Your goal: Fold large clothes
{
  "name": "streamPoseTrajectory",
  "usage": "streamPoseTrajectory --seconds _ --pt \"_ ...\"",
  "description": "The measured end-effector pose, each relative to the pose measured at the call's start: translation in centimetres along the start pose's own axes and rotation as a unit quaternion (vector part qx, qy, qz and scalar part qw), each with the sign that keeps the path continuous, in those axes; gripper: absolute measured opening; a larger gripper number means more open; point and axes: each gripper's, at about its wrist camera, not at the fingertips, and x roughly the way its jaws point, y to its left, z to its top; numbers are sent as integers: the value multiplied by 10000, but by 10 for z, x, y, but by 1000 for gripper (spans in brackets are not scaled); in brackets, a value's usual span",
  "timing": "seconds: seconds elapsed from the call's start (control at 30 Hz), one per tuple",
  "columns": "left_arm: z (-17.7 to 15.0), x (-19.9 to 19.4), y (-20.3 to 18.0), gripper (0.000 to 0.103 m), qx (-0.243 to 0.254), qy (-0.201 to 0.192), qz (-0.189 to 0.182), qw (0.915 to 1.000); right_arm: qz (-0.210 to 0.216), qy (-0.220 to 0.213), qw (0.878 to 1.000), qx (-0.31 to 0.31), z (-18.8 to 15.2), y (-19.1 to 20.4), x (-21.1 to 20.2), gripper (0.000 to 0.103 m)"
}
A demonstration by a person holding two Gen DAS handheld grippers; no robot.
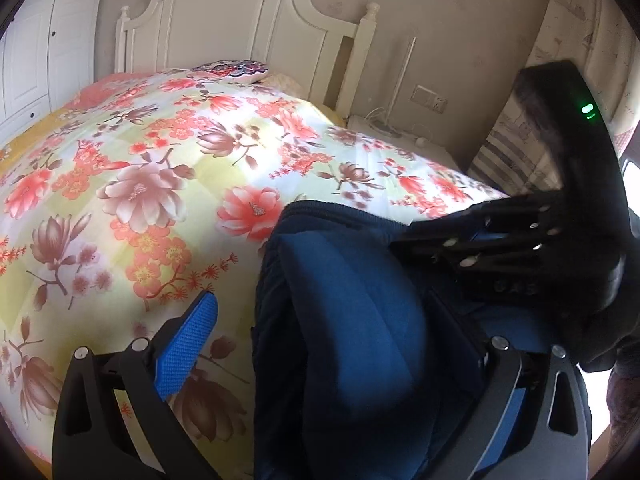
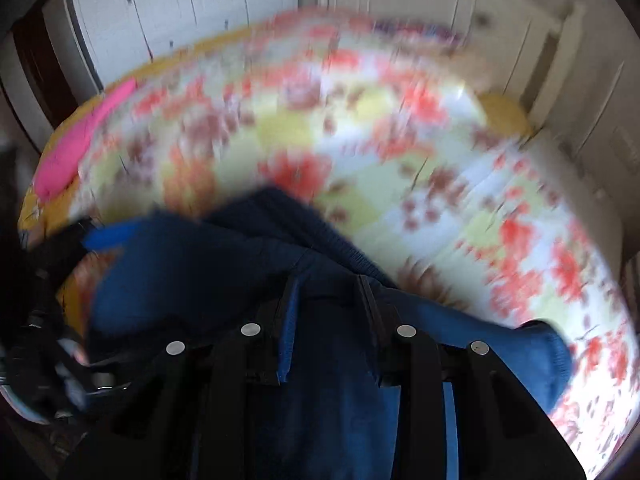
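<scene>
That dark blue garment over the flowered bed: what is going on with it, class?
A person holding a two-finger gripper in each hand is handling a dark blue knitted garment above a bed with a floral quilt. The right gripper is clamped on bunched fabric. The left gripper stands wide with cloth draped between its fingers; whether it grips is unclear. The garment hangs crumpled, with no neat fold visible.

A dark blue garment (image 2: 224,264) is clamped between the fingers of the right gripper (image 2: 328,304) above a floral bedspread (image 2: 400,140). The surroundings are blurred. A pink item (image 2: 80,140) is seen at the bed's far left.
</scene>
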Motion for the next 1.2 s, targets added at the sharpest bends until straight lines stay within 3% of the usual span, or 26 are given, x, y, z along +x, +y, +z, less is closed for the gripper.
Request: streamPoseTrajectory --seconds 0.1,0.23,0.33,0.43,0.53,0.6,0.63,0.73,0.8,0.83,0.87,0.9,0.97,1.1,1.2 --pt "1 4 7 101 -165 121 -146 9997 -63 -162 9998 131 -2 -3 -10 33" --pt "0 4 11 101 -253 157 -161 9994 -520 -890 9942 298 -19 3 -56 33" --pt "-1 4 13 101 -288 160 -132 9994 -414 -1452 9865 640 -58 12 -101 34" --pt "-2 3 13 101 -291 164 -103 9994 -585 -1708 9824 483 -100 37 -122 38" --pt "-2 3 12 101 -294 163 -71 9994 -833 -1534 9846 33 -145 76 -106 44" --pt "-2 4 13 101 -302 188 -87 9993 -1290 -1763 9755 -279 -163 92 -92 49" --pt "-2 5 13 101 -302 204 -108 9993 -1289 -1782 9751 -277 -166 91 -92 49" --pt "-1 1 17 101 -403 218 -105 9989 -1176 -1780 9769 101 -166 87 -104 49" --pt "-5 -12 24 101 -494 151 -115 9986 -1152 -1933 9744 -13 -176 94 -117 49" --pt "-8 -20 28 101 -513 123 -146 9985 -1108 -1985 9738 -11 -184 95 -123 52" --pt "-13 -26 33 101 -529 157 -263 9981 -1057 -2002 9740 79 -191 91 -126 63" --pt "-16 -30 37 101 -533 217 -429 9974 -979 -2031 9740 230 -199 85 -130 78" --pt "-25 -38 47 101 -612 415 -1092 9913 -640 -2108 9723 778 -214 63 -135 89" --pt "-47 -43 60 101 -838 946 -2044 9707 275 -2075 9586 1932 -237 21 -130 93" --pt "-63 -43 57 101 -702 1204 -2226 9649 871 -1900 9454 2501 -245 -1 -109 94"
